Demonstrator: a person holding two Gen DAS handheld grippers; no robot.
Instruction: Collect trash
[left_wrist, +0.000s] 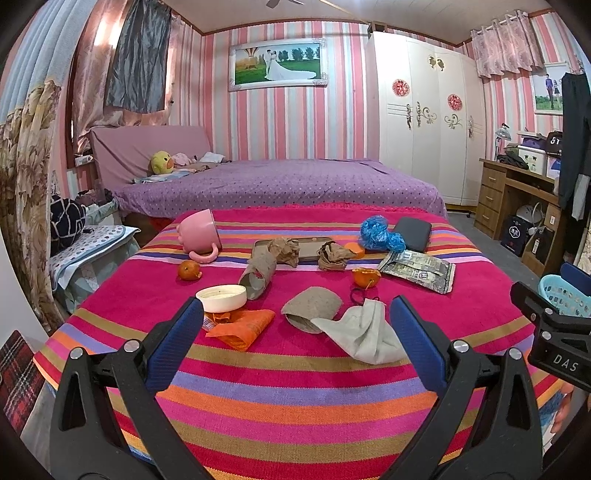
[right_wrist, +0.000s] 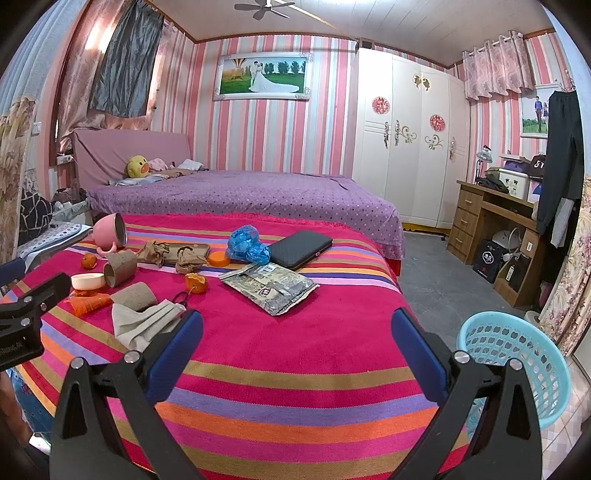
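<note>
Trash lies scattered on a striped pink cloth (left_wrist: 295, 387): a grey crumpled tissue (left_wrist: 364, 334), a flattened cardboard tube (left_wrist: 312, 308), an orange wrapper (left_wrist: 242, 326), a white lid (left_wrist: 221, 297), orange peel (left_wrist: 365, 277), a blue plastic bag (left_wrist: 380, 230) and a printed foil packet (left_wrist: 419, 271). My left gripper (left_wrist: 293, 334) stands open just short of the tissue, holding nothing. My right gripper (right_wrist: 295, 343) is open over bare cloth, with the foil packet (right_wrist: 269, 288) ahead. A light blue basket (right_wrist: 517, 365) stands on the floor at the right.
A pink mug (left_wrist: 199, 230) lies tipped at the back left beside a tangerine (left_wrist: 188, 270). A tray (left_wrist: 310, 248) with crumpled brown paper and a black case (left_wrist: 413, 234) sit farther back. A purple bed, white wardrobe and wooden desk (right_wrist: 491, 221) lie beyond.
</note>
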